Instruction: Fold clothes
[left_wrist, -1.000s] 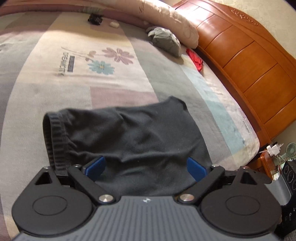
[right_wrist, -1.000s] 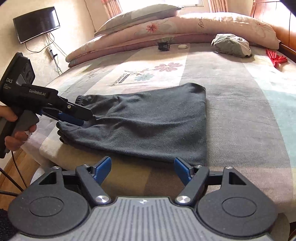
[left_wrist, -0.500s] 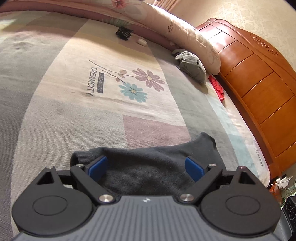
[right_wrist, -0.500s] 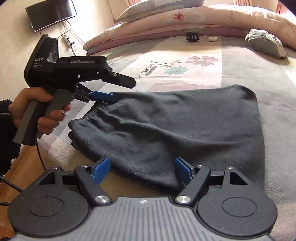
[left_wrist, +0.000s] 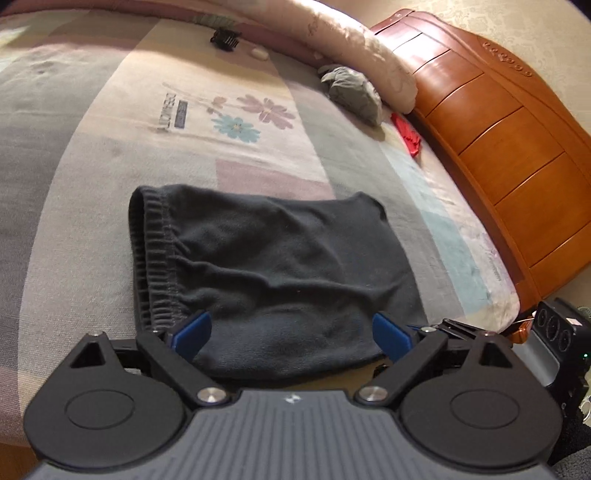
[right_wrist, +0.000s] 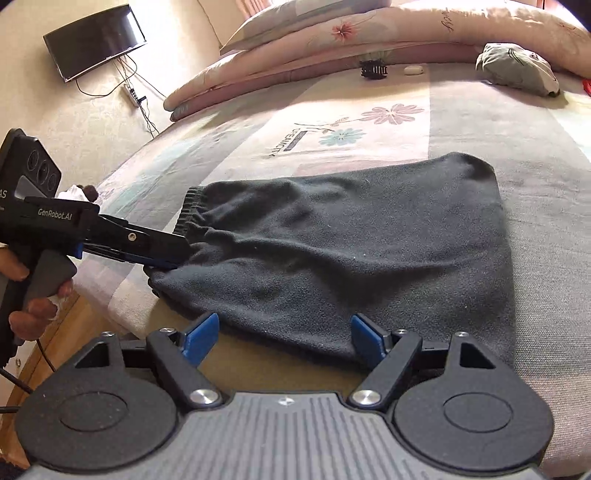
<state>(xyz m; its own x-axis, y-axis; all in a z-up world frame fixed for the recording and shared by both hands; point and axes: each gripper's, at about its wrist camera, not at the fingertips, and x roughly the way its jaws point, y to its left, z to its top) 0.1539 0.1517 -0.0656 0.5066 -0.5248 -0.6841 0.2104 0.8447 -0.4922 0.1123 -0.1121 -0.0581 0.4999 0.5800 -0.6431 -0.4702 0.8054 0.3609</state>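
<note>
Both tongs apart, L tongs (right_wrist: 168, 254) at dark garment (right_wrist: 351, 251) waistband edge, R tongs (right_wrist: 284, 338) at near hem.

One dark garment (right_wrist: 354, 251) lies near the bed's (right_wrist: 535, 155) front edge. Two grippers: left (right_wrist: 173, 254), right (right_wrist: 284, 334). One grey bundle (right_wrist: 517, 68), one black comb (right_wrist: 373, 69), one television (right_wrist: 95, 41), two printed flowers (right_wrist: 395, 112).

A folded black garment (left_wrist: 273, 273) with a ribbed elastic waistband (left_wrist: 155, 258) at its left lies on the patterned bedspread (left_wrist: 92, 147). The left gripper (left_wrist: 291, 332) hovers at its near edge, blue pads (left_wrist: 192, 332) wide apart. A wooden headboard (left_wrist: 498, 147) runs along the right.
</note>
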